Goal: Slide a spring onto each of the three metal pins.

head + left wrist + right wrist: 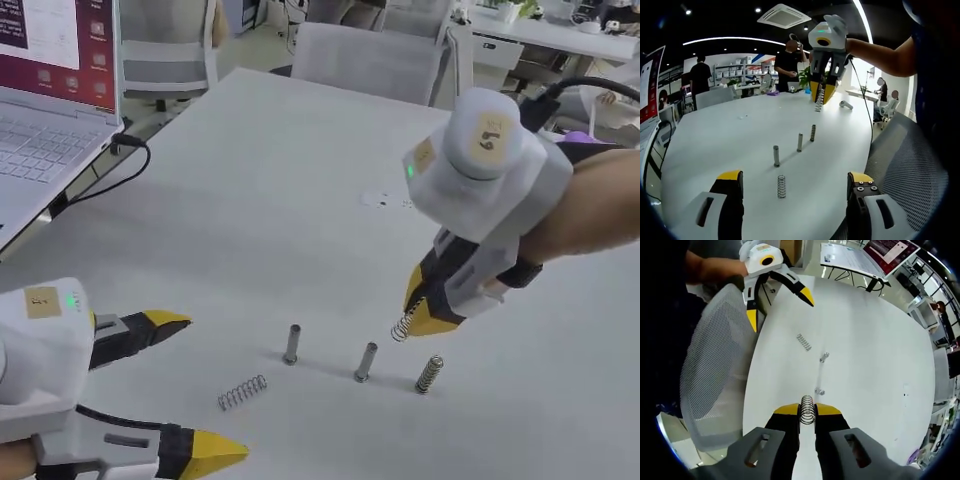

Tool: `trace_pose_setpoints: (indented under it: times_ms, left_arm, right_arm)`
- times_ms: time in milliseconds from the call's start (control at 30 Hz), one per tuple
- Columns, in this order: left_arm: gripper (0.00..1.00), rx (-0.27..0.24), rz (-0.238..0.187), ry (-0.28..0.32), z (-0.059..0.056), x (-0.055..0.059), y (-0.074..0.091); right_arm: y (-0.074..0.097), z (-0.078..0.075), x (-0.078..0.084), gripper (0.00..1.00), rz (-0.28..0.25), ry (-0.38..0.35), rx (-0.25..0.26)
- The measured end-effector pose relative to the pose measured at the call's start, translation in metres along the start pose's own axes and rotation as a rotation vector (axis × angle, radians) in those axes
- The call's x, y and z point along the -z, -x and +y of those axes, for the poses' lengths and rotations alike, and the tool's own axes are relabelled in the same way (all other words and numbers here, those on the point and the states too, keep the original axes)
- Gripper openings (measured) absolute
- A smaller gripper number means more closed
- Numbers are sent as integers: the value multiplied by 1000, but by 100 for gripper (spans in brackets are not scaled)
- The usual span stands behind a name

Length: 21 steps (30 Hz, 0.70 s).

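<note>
Left gripper (pixel 212 386), jaws spread, is hovering at near edge of tabletop (pixel 250 180); right gripper (pixel 420 310), sticker (pixel 492 135) writing illegible, is pinching a spring (pixel 402 326), its coils showing end-on in right gripper view.

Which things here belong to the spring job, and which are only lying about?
Job: left pin; middle pin; right pin with spring on; loose spring; held spring in right gripper.
Lying about: laptop; black cable; chair.

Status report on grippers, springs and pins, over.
Right gripper shut on spring. Left gripper open. One spring fitted; middle pin, end pin bare; loose spring on table. No obstruction.
</note>
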State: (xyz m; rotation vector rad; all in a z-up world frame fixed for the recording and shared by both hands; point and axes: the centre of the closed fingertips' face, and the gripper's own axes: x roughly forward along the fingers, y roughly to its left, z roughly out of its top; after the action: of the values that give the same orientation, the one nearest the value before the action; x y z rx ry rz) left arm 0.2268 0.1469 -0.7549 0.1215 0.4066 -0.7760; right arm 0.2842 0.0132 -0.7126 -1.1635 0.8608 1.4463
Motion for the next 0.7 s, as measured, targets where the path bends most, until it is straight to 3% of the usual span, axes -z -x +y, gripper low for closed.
trace_pose_setpoints:
  times_ms: [333, 700]
  left_arm:
    - [84, -2, -5, 12, 3, 0, 2]
    - [83, -7, -8, -4, 4, -2, 8]
  right_arm:
    - [-15, -9, -1, 8, 10, -7, -12]
    - [-49, -25, 3, 8, 89, -30, -28]
